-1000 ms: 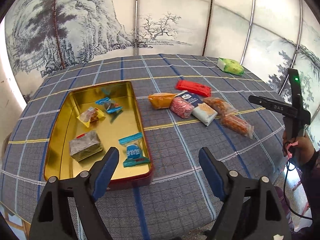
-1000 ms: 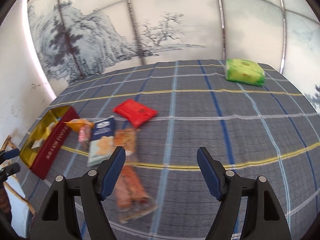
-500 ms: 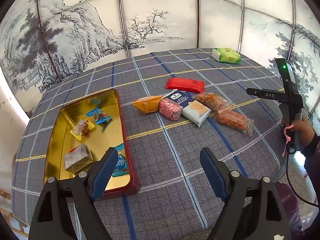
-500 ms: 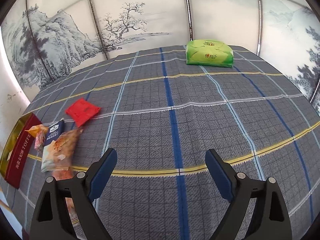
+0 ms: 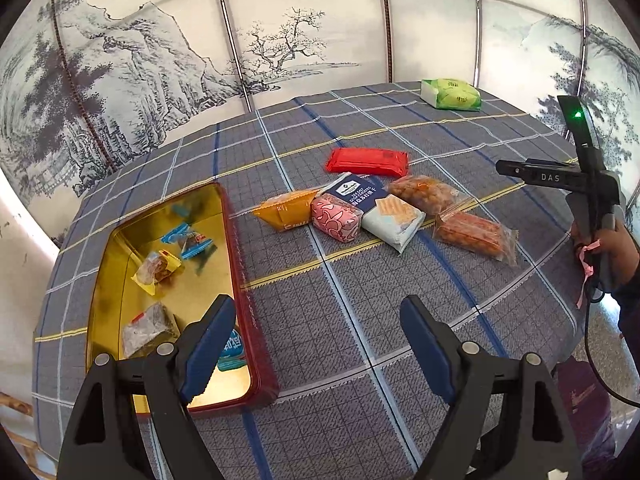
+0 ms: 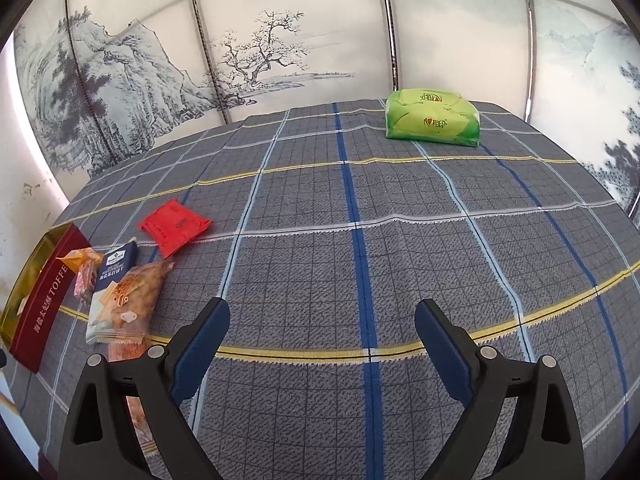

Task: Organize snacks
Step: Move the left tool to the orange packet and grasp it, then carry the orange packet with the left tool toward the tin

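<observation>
A gold tin with red sides [image 5: 120,264] lies at the left and holds several small wrapped snacks. Right of it lie an orange packet [image 5: 286,210], a pink packet [image 5: 336,220], a blue-and-white cracker pack [image 5: 380,208], a red packet [image 5: 368,160] and two clear bags of orange snacks [image 5: 472,234]. My left gripper [image 5: 316,340] is open and empty, above the table's near edge beside the tin. My right gripper [image 6: 322,340] is open and empty over bare cloth; the snacks [image 6: 120,300] and tin [image 6: 44,296] lie to its left.
A green tissue pack [image 6: 432,120] sits at the table's far side, also in the left wrist view [image 5: 450,94]. The round table has a grey plaid cloth [image 6: 360,240]. A painted folding screen [image 5: 280,40] stands behind it. The right hand-held device [image 5: 584,184] is at the table's right edge.
Both grippers have swung rightward in view: the tin has slid left in the left view, and the snack pile has moved to the far left in the right view. Both stay open.
</observation>
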A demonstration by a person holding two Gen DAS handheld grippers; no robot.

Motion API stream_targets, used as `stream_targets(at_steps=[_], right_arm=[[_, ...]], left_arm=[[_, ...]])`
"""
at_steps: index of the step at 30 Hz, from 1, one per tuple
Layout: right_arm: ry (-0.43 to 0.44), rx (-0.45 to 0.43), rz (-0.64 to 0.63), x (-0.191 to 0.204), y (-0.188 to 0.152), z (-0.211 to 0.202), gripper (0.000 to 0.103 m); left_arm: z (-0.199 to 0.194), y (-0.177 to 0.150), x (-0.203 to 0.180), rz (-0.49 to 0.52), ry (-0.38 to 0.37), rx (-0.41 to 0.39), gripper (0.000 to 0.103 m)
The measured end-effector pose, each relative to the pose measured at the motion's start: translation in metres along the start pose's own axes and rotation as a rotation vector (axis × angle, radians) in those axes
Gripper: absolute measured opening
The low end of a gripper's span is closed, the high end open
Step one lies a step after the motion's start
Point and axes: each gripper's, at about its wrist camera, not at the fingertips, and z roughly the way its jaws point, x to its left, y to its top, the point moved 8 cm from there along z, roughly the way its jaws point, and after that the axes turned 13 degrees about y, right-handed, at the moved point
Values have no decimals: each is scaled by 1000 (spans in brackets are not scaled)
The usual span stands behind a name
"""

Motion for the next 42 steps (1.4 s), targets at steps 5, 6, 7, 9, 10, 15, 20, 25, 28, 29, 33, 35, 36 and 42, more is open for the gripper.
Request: stream_targets(at_steps=[5, 6, 7, 9, 10, 15, 20, 25, 28, 29, 33, 35, 36, 42], right_arm=[[1, 18, -8, 2, -1, 3, 98], [2, 17, -7, 2, -1, 3, 98], [2, 17, -6, 2, -1, 3, 98], [3, 16, -6, 2, 0, 3, 98], [6, 15, -3, 2, 0, 3, 98], [15, 20, -3, 3, 0, 4, 99], [24, 23, -5, 5, 0, 5, 100], [22, 25, -5, 5, -1, 5, 100], [22, 27, -5, 6, -1, 5, 100], [22, 26, -5, 6, -1, 5, 100], [19, 32, -4, 5, -1, 7, 100], [19, 36, -3, 5, -1, 9, 100], [18, 37, -3, 5, -2, 9, 100], [12, 41, 2, 2, 0, 12, 100]], left_arm=[[9, 1, -2, 63, -2, 11, 81], [10, 2, -2, 80, -6, 12, 81], [11, 3, -2, 101, -18, 14, 82], [16, 9, 0, 140, -47, 23, 82], [19, 12, 3, 156, -54, 27, 82], [36, 38, 16, 221, -83, 40, 82], [61, 58, 22, 300, -114, 44, 82], [91, 66, 14, 471, -215, 87, 82], [111, 70, 12, 554, -224, 111, 82], [116, 71, 12, 568, -233, 121, 82], [139, 75, 8, 616, -251, 150, 82], [151, 76, 5, 636, -250, 160, 77], [155, 75, 4, 640, -253, 166, 72], [173, 70, -6, 649, -346, 245, 35]])
